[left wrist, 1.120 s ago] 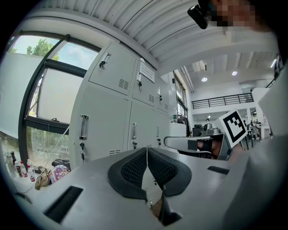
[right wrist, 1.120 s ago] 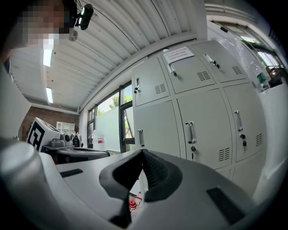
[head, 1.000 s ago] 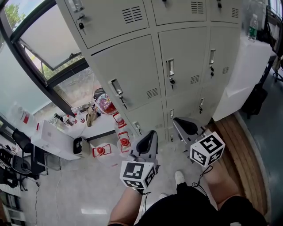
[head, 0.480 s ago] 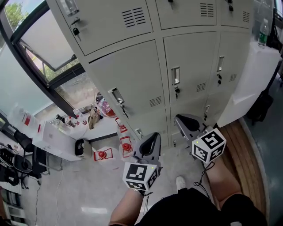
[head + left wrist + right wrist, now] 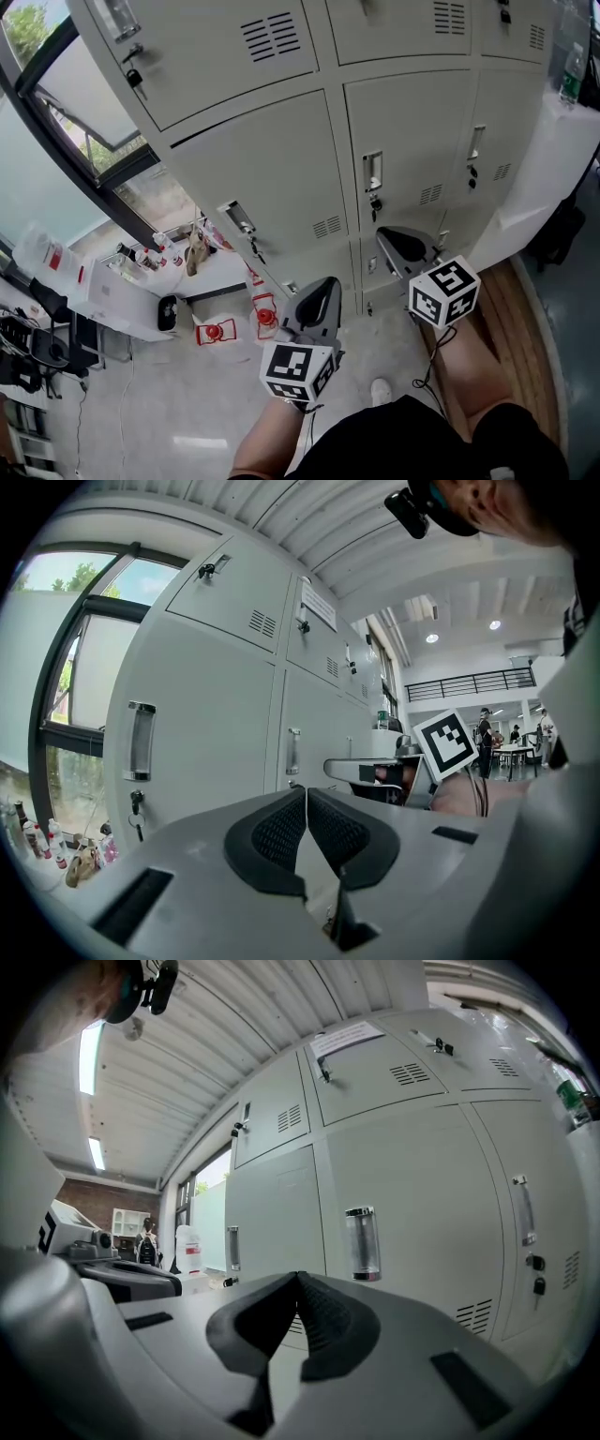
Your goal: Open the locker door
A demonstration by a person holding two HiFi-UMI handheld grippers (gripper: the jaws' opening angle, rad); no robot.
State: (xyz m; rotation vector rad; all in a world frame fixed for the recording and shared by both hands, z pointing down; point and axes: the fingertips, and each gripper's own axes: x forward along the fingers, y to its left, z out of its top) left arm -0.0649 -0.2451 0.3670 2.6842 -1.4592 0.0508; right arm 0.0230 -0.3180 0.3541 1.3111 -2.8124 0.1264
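You've drawn nearer: the middle locker door (image 5: 412,131) now stands just above your right gripper (image 5: 403,246), its handle (image 5: 372,173) close but untouched. That gripper and your left gripper (image 5: 319,296) are both closed on nothing, so the reach remains

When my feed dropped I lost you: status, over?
Left tool shut, empty; right tool same. Locker doors closed, untouched. Nothing in the way.

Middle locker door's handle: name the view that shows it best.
Right gripper view: the handle stands large and nearly face-on. The head view shows the handle small, from above; the left gripper view, small and oblique.
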